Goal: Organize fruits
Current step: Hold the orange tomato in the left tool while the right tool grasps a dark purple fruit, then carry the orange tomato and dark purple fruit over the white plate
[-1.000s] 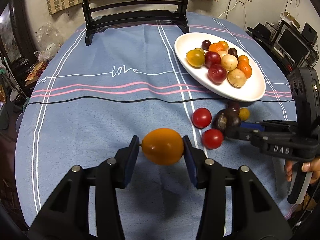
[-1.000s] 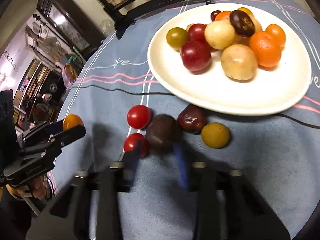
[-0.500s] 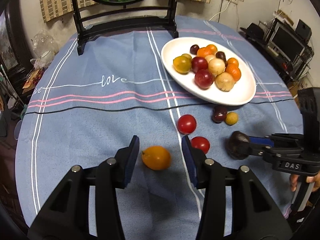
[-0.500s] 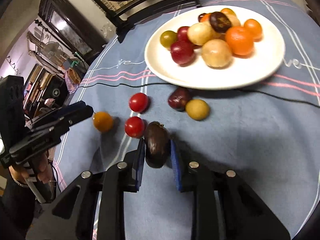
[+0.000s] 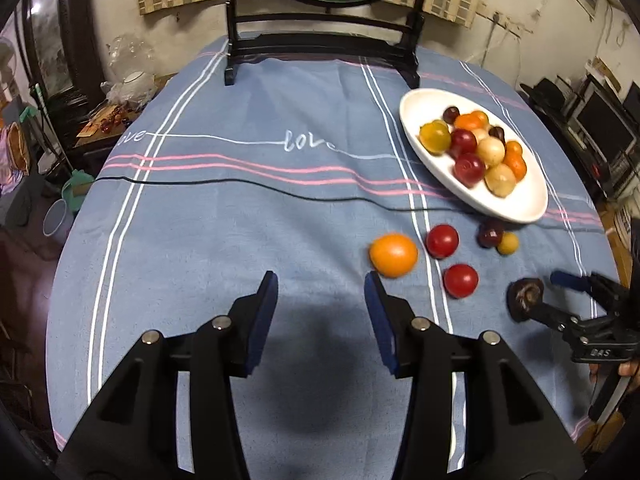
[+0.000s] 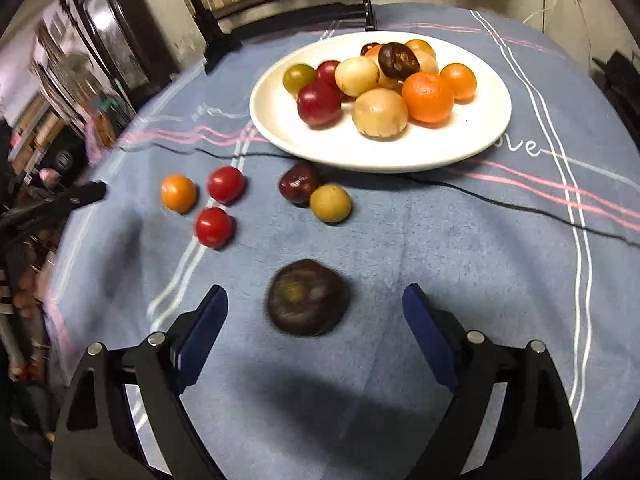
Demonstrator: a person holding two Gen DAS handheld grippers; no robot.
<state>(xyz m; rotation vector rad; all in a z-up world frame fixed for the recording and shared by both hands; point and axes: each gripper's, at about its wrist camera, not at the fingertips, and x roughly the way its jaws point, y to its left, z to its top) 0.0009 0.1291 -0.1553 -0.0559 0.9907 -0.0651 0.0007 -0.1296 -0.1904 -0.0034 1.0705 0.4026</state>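
My left gripper (image 5: 320, 288) is open and empty above the blue cloth. An orange fruit (image 5: 393, 255) lies on the cloth just beyond its right finger. My right gripper (image 6: 316, 300) is wide open with a dark brown fruit (image 6: 307, 297) lying loose on the cloth between its fingers; in the left wrist view this fruit (image 5: 525, 298) sits at the right gripper's tips. Two red tomatoes (image 5: 441, 241) (image 5: 461, 280), a dark plum (image 5: 490, 233) and a small yellow fruit (image 5: 508, 243) lie near the white plate (image 5: 516, 208), which holds several fruits.
A black cable (image 5: 240, 184) runs across the cloth below the plate. A dark wooden stand (image 5: 320, 52) with a round panel is at the table's far edge. Cluttered furniture surrounds the round table.
My left gripper let go of the orange fruit, which now lies on the cloth, and drew back left. My right gripper lifted the dark fruit toward me, then opened and released it on the cloth.
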